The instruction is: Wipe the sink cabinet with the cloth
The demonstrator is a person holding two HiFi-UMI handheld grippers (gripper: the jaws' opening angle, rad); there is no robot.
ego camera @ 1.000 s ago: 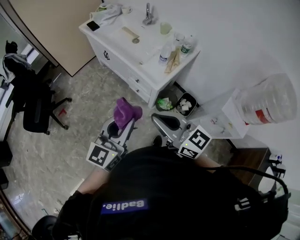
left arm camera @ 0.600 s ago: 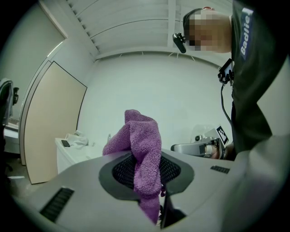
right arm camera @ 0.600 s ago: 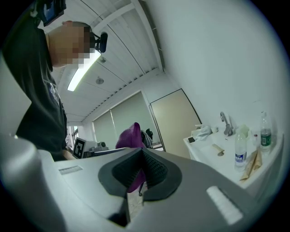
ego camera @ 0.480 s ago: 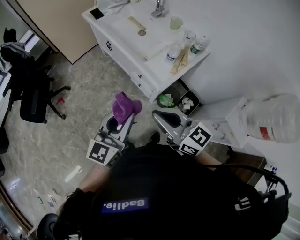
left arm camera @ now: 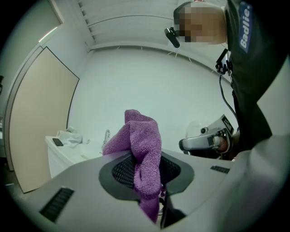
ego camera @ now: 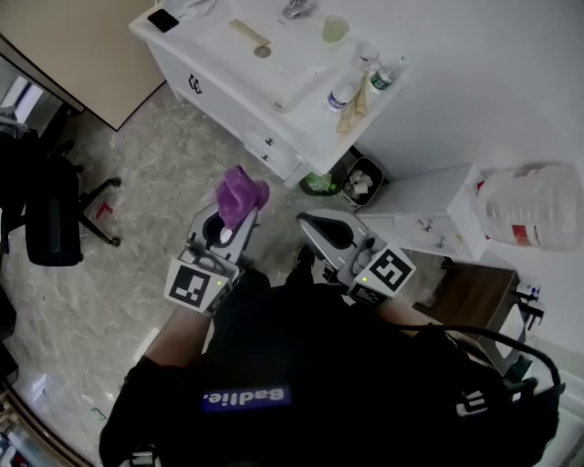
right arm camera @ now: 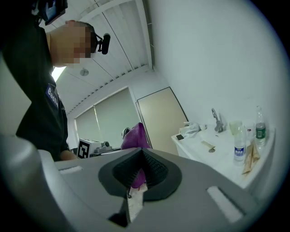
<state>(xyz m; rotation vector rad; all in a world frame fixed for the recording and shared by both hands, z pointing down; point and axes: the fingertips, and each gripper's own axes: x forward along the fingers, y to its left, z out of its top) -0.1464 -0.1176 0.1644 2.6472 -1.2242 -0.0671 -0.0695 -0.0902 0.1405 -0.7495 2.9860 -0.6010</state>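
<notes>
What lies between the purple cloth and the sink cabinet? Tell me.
Only bare floor, by the head view; the purple cloth, clamped in the left gripper, hangs short of the sink cabinet.

Ahead, against wall: sink cabinet [ego camera: 239,108]. On its top: phone [ego camera: 162,19] at left end, cup [ego camera: 335,28] at back, bottles [ego camera: 342,94] at right end. On floor just right of cabinet: bins [ego camera: 361,182]. Far left: chair [ego camera: 53,212]. Nearer: cloth [ego camera: 239,191] in left gripper [ego camera: 232,215], right gripper [ego camera: 308,226] beside it.

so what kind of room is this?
Probably a washroom or pantry corner in an office: a white sink cabinet with a faucet and bottles on top, an office chair, and a big water jug by the wall.
</notes>
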